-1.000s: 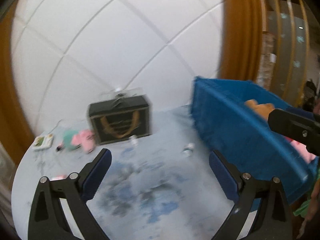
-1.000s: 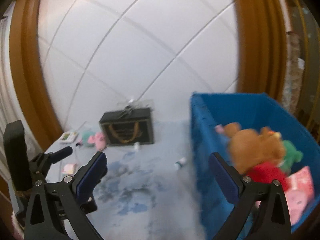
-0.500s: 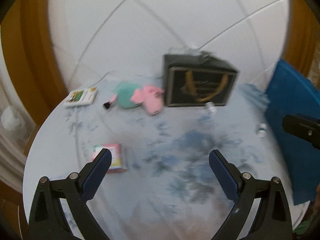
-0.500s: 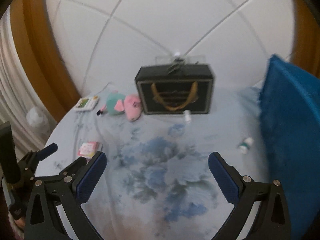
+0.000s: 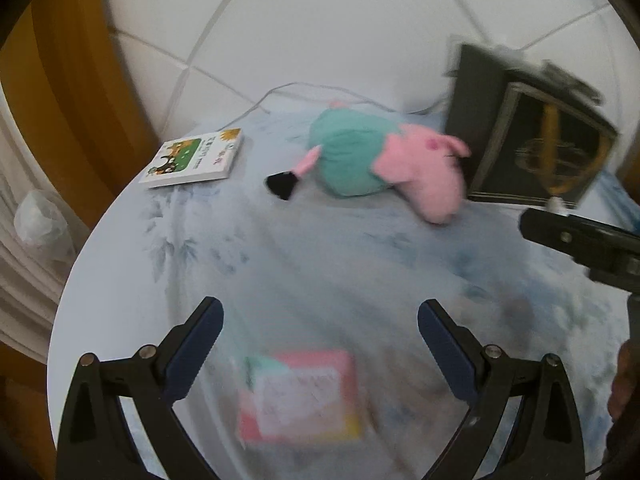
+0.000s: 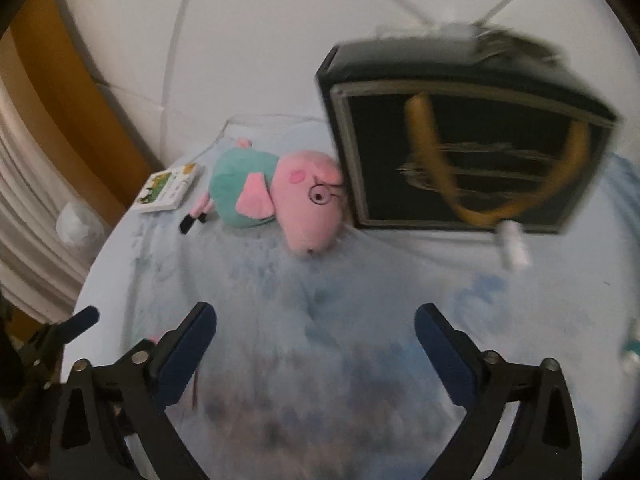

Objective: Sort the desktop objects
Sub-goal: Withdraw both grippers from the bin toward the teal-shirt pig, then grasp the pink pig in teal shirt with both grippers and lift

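We hold the left tool [image 5: 318,338] spread wide and empty above the worktop [image 5: 120,264], its blue-padded fingers [image 5: 194,344] framing a small pink-and-white card box [image 5: 298,398] that lies flat just below — blurred, so we cannot read its print, but placed as the likeliest next pick. Our right tool [image 6: 316,340] is likewise wide apart and carries nothing, hanging over the bare flowered cloth [image 6: 320,300] with no object between its pads. Beyond, a plush pig [image 6: 280,196] in a teal dress lies on its side, snout pressed against a black gift bag [image 6: 460,152] with gold handles that stands upright by the wall. A small white bottle [image 6: 512,246] lies just before the bag. Farthest left, a thin picture book [image 5: 194,158] rests flat near the worktop's edge, a white cable [image 5: 288,94] trailing behind it. Nothing blocks the reach to the box — only the right tool's arm, crossing the left view's edge, crowds that side.
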A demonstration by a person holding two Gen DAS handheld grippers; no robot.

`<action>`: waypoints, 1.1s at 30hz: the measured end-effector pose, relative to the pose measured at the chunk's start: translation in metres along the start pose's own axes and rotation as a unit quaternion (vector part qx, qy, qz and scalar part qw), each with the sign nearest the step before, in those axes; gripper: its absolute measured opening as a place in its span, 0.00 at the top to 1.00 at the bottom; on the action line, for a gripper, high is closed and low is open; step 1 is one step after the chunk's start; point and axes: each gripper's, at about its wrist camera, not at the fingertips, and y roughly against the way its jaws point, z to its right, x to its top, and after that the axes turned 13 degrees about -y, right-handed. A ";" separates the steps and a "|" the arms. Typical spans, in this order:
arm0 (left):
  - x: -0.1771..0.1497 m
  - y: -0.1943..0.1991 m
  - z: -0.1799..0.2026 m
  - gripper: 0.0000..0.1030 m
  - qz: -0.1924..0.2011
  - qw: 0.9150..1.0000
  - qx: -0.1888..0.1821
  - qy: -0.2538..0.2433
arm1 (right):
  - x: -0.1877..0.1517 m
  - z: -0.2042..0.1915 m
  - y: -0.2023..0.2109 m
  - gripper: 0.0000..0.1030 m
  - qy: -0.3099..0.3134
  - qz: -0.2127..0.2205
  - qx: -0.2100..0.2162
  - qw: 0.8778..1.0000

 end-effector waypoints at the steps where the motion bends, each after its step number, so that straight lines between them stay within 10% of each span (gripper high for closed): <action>1: 0.002 -0.010 -0.006 0.04 -0.003 1.000 0.003 0.004 | 0.004 -0.003 -0.016 0.10 0.000 -0.001 0.001 1.000; 9: 0.017 -0.062 -0.022 0.04 -0.014 0.999 -0.010 0.035 | 0.029 -0.017 -0.118 0.10 -0.008 0.008 -0.020 1.000; 13: 0.019 -0.066 -0.019 0.04 -0.016 0.999 -0.011 0.036 | 0.034 -0.020 -0.137 0.48 -0.006 0.030 -0.025 0.999; 27: -0.003 0.001 0.063 0.04 0.004 0.992 -0.111 -0.055 | -0.048 0.080 0.016 0.54 0.022 -0.029 -0.038 0.999; 33: 0.006 0.001 0.133 0.04 -0.009 0.984 -0.106 -0.141 | -0.060 0.122 0.046 0.37 0.000 -0.035 -0.058 0.998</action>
